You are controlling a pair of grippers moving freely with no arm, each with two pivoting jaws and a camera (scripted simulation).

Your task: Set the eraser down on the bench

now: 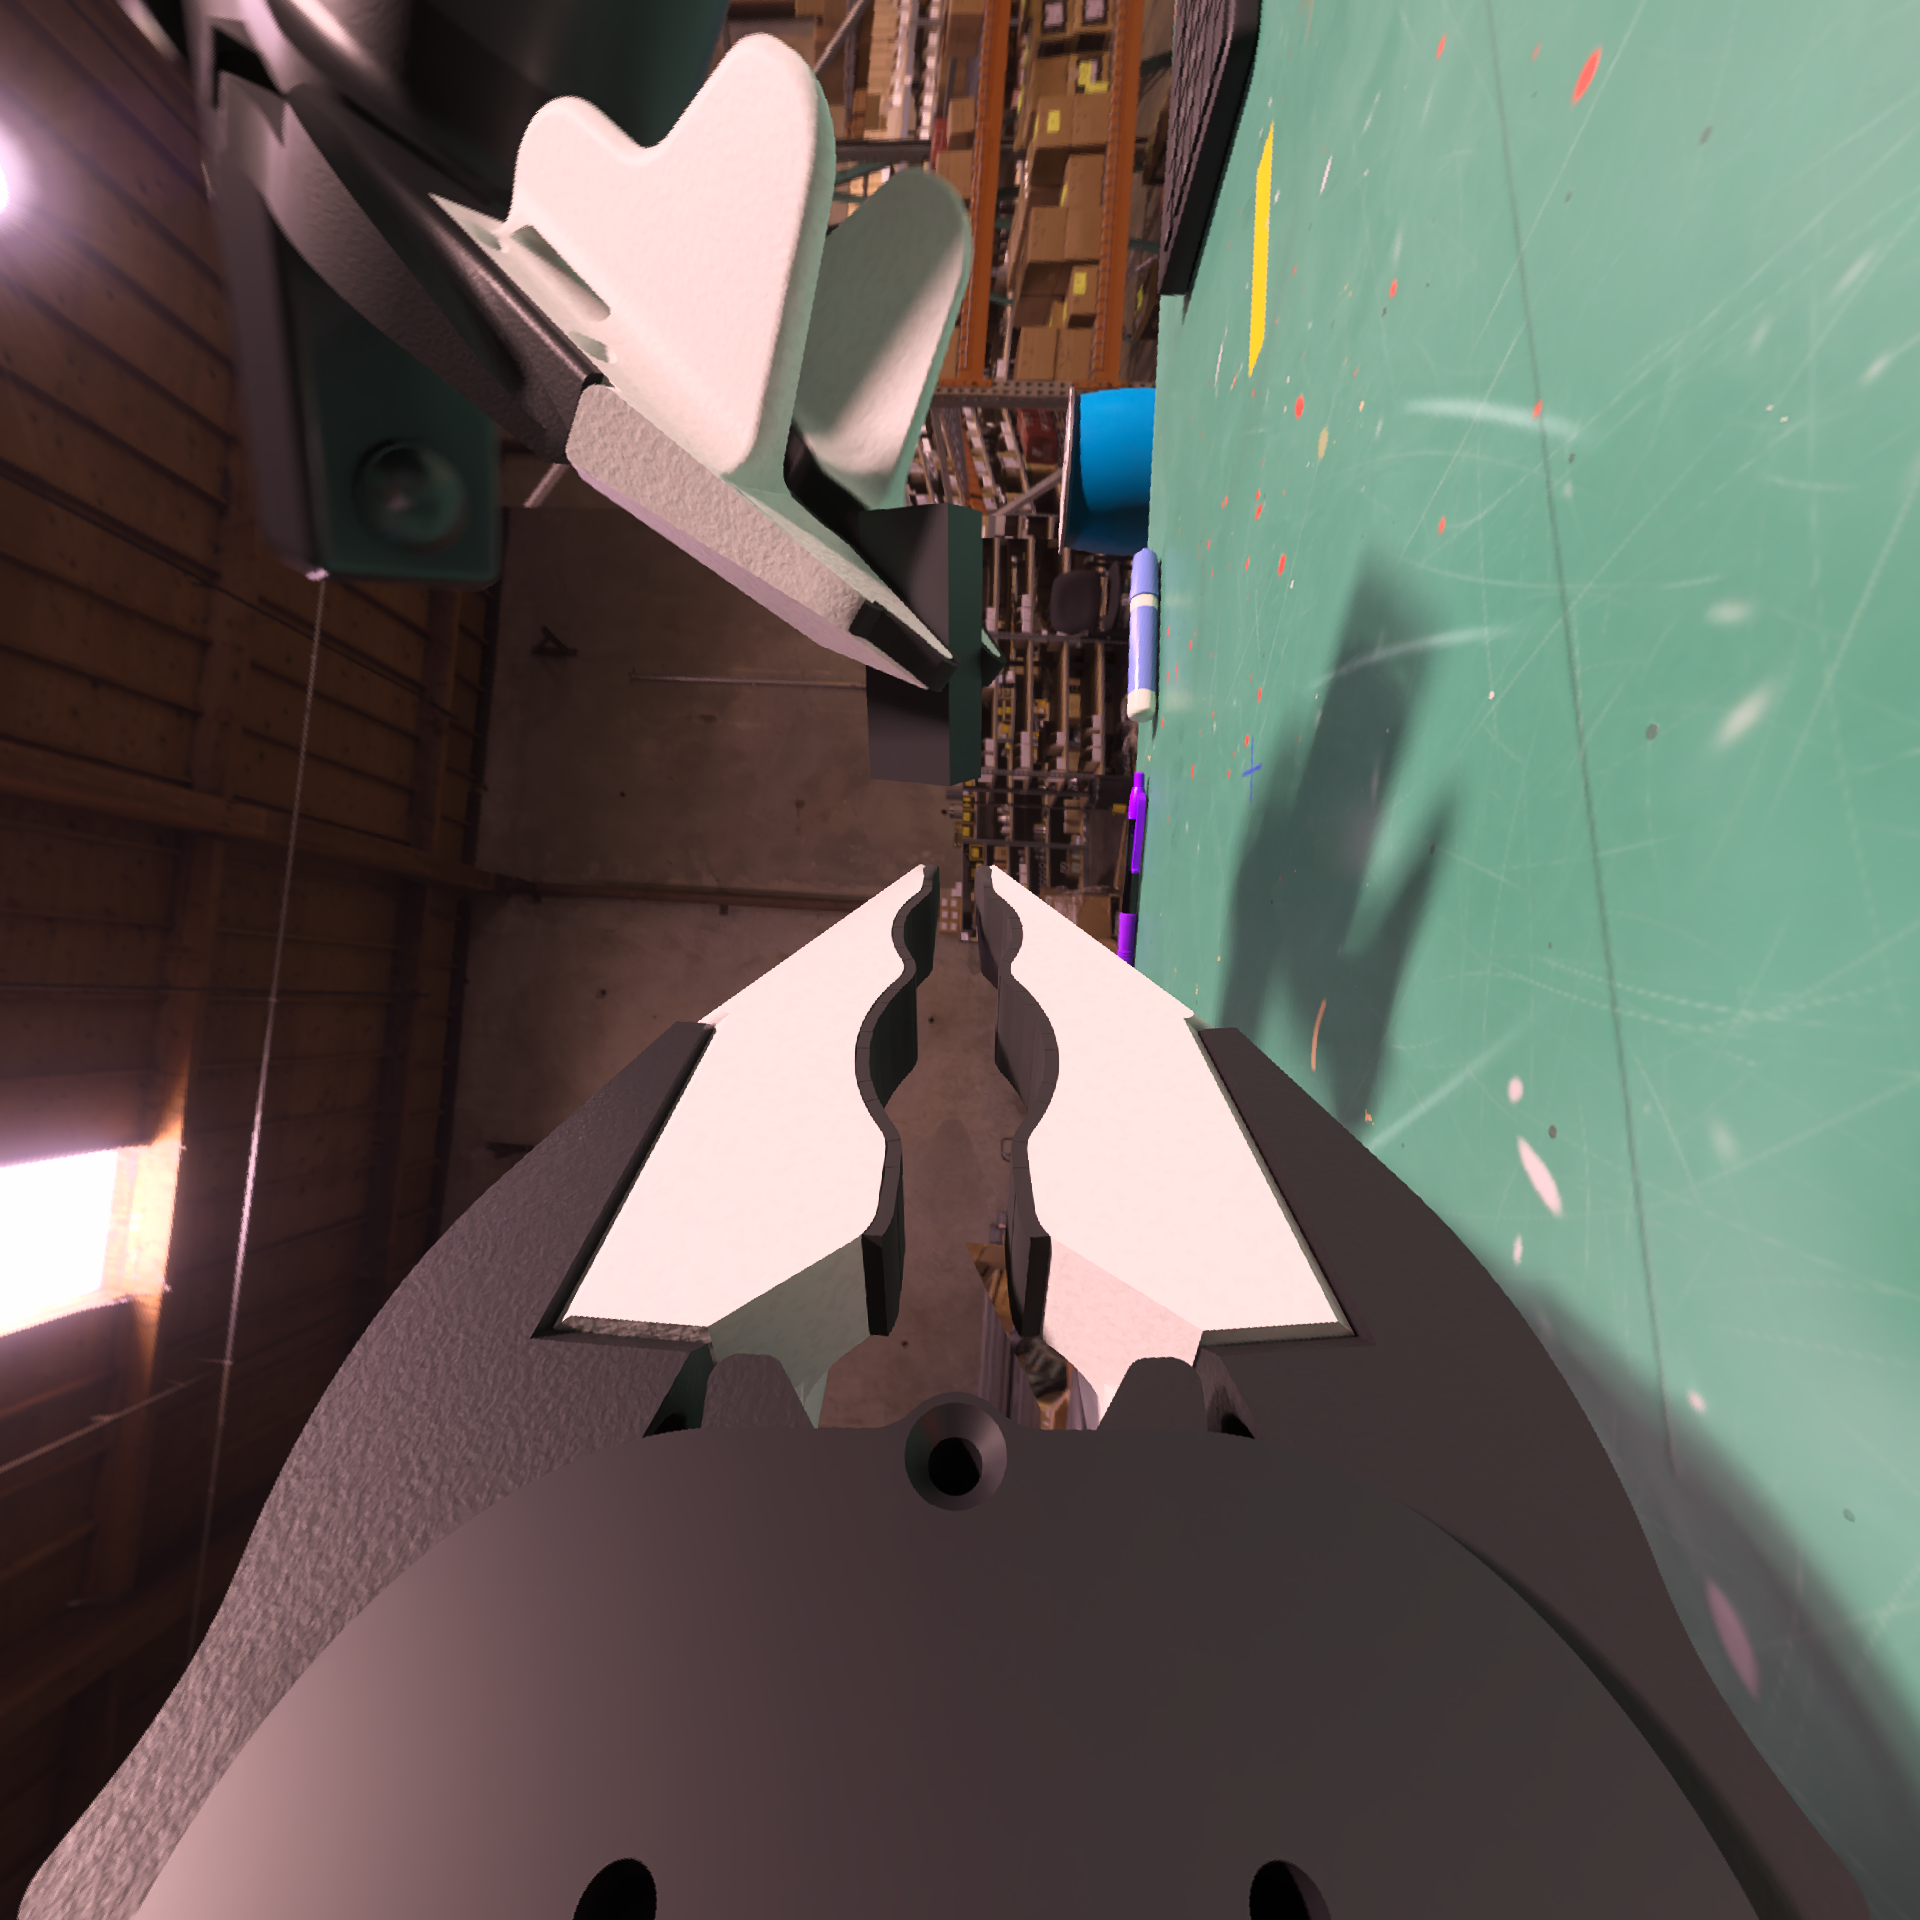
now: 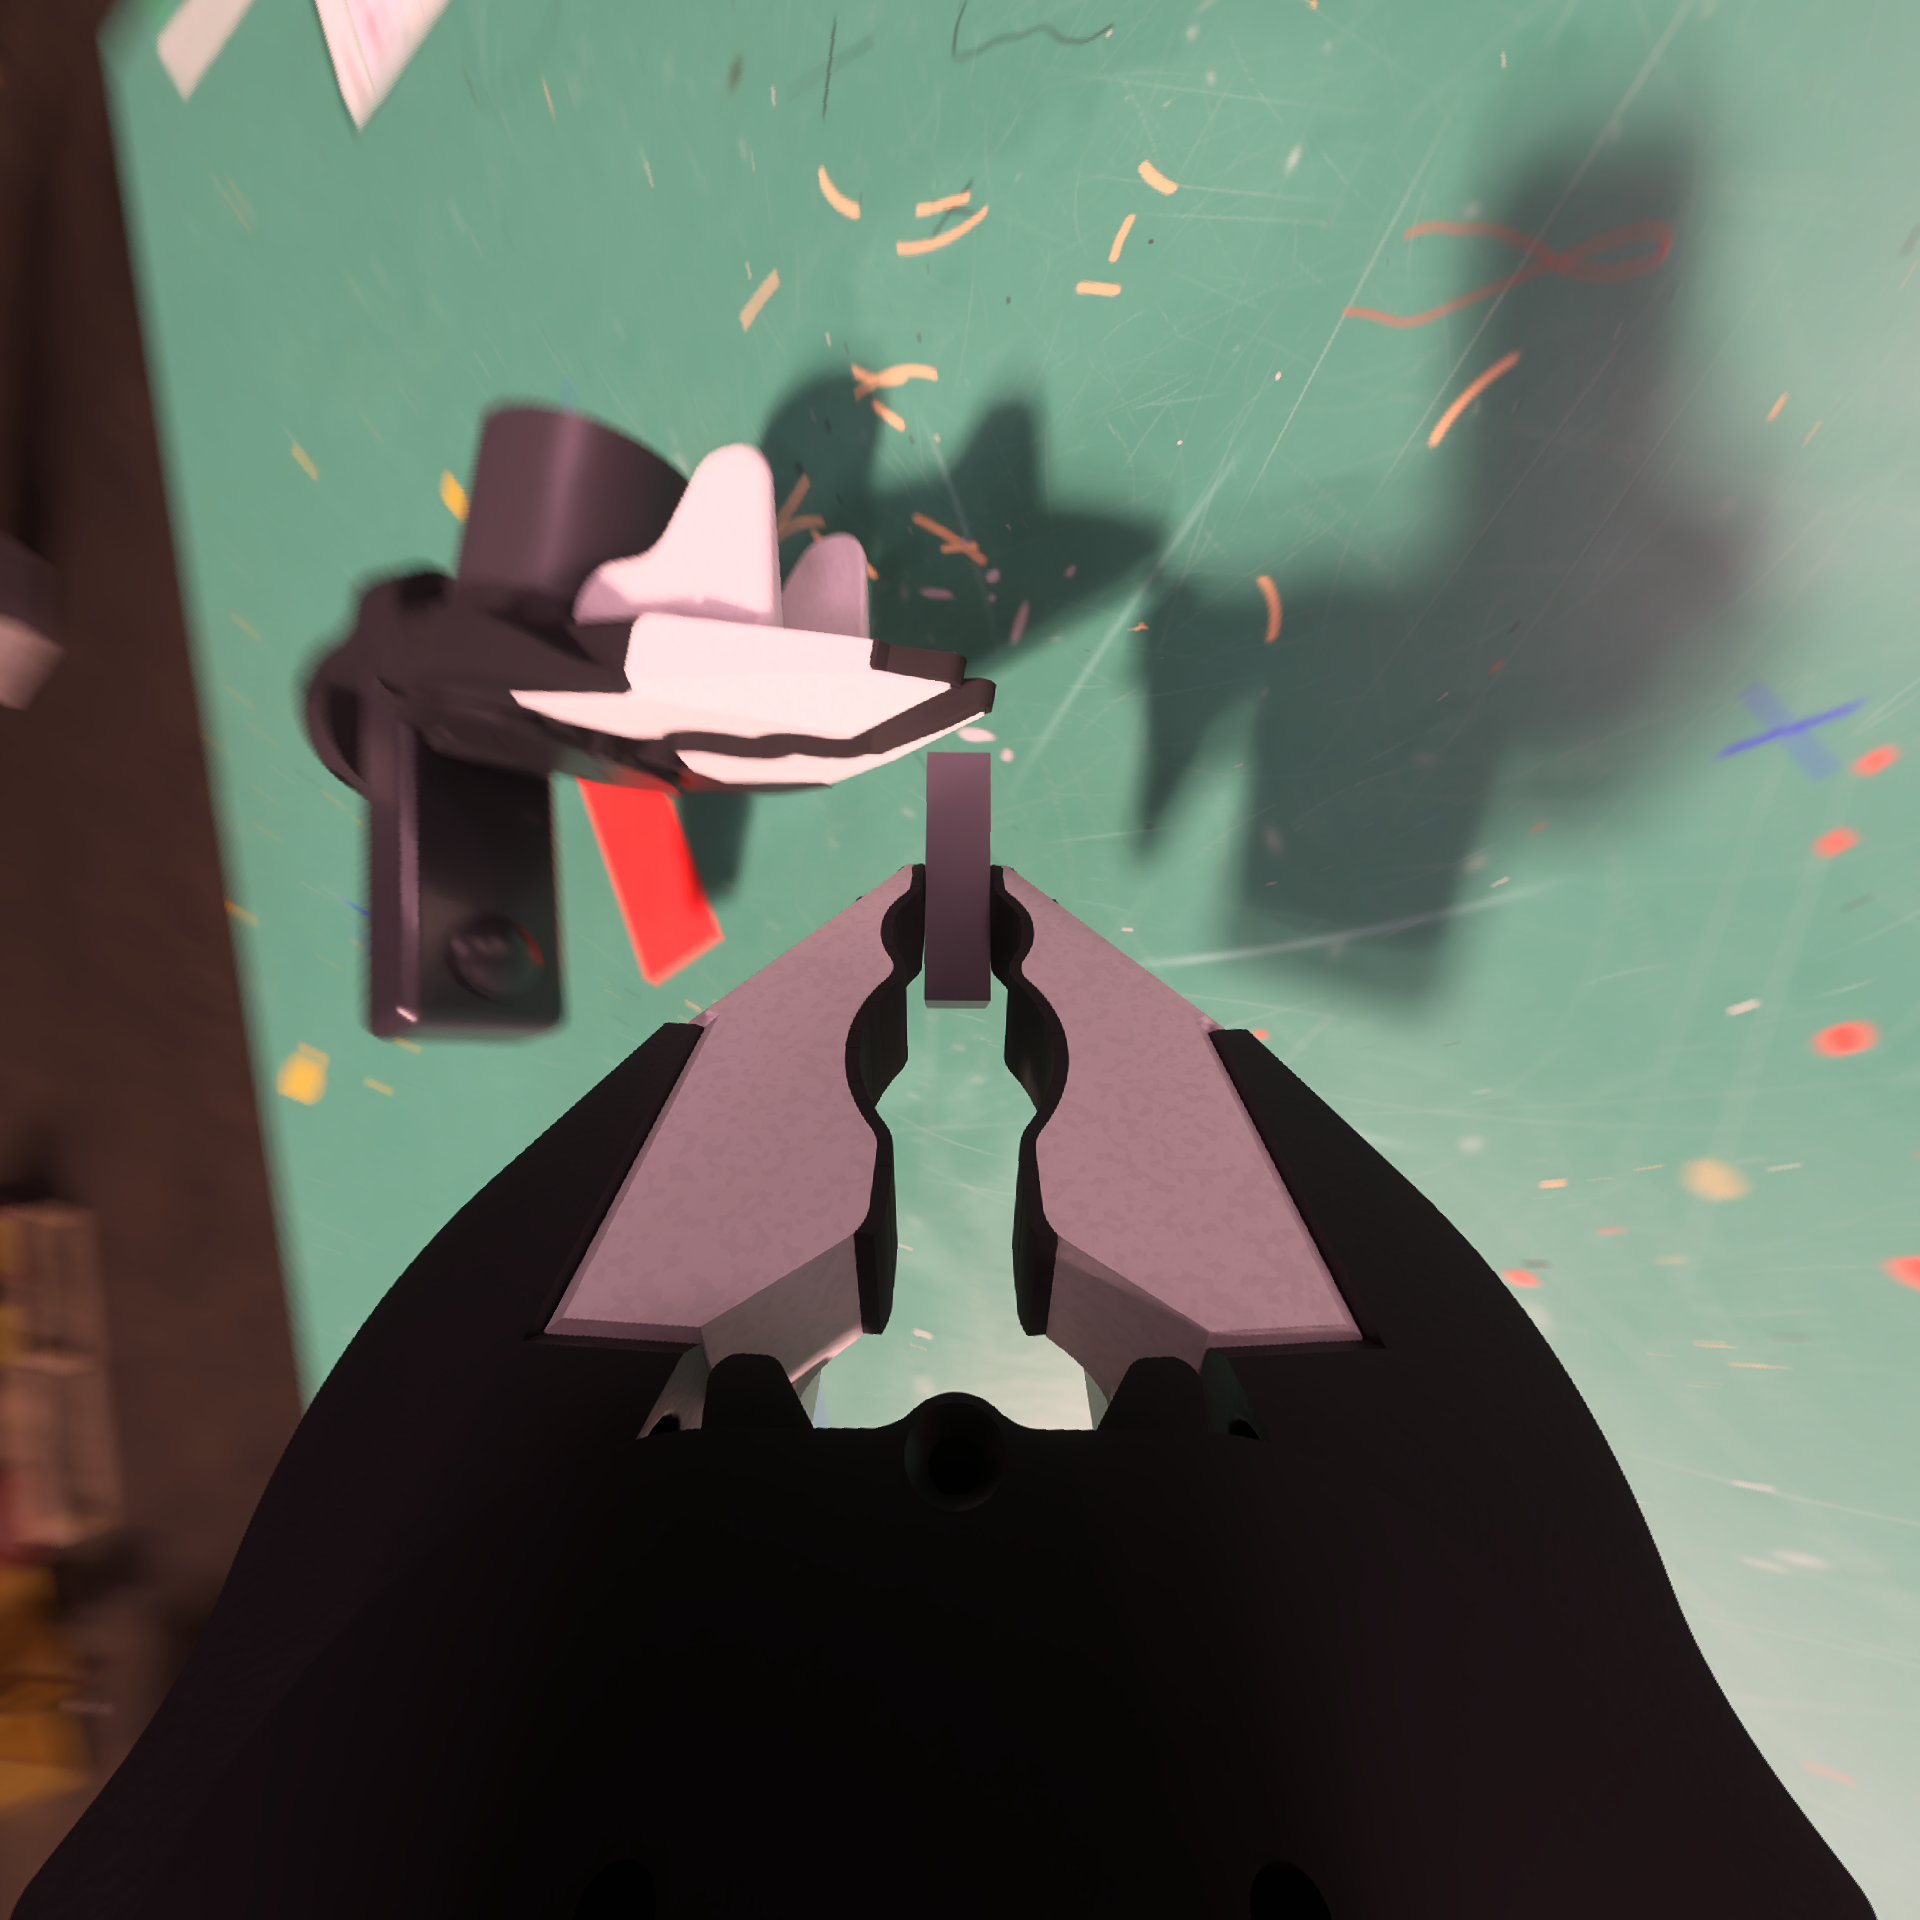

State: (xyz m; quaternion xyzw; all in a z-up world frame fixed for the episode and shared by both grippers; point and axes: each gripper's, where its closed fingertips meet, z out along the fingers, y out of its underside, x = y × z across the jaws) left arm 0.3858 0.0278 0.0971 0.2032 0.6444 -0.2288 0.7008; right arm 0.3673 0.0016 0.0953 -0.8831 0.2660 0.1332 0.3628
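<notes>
The eraser (image 2: 958, 810) is a dark grey slab, held on edge between the tips of my right gripper (image 2: 958, 883), which is shut on it above the green bench (image 2: 1455, 1091). In the left wrist view the right gripper (image 1: 935, 665) reaches in from the upper left with the eraser (image 1: 914, 582) in its tips, clear of the bench (image 1: 1558, 727). My left gripper (image 1: 961, 883) is empty with its fingers almost together. It also shows in the right wrist view (image 2: 971, 696), just left of and beyond the eraser.
A blue cylinder (image 1: 1112, 468), a blue marker (image 1: 1141, 634), a purple pen (image 1: 1135, 862) and a yellow strip (image 1: 1260, 249) lie on the bench. A red strip (image 2: 649, 883) lies under the left gripper. White paper pieces (image 2: 364, 42) lie at the far edge.
</notes>
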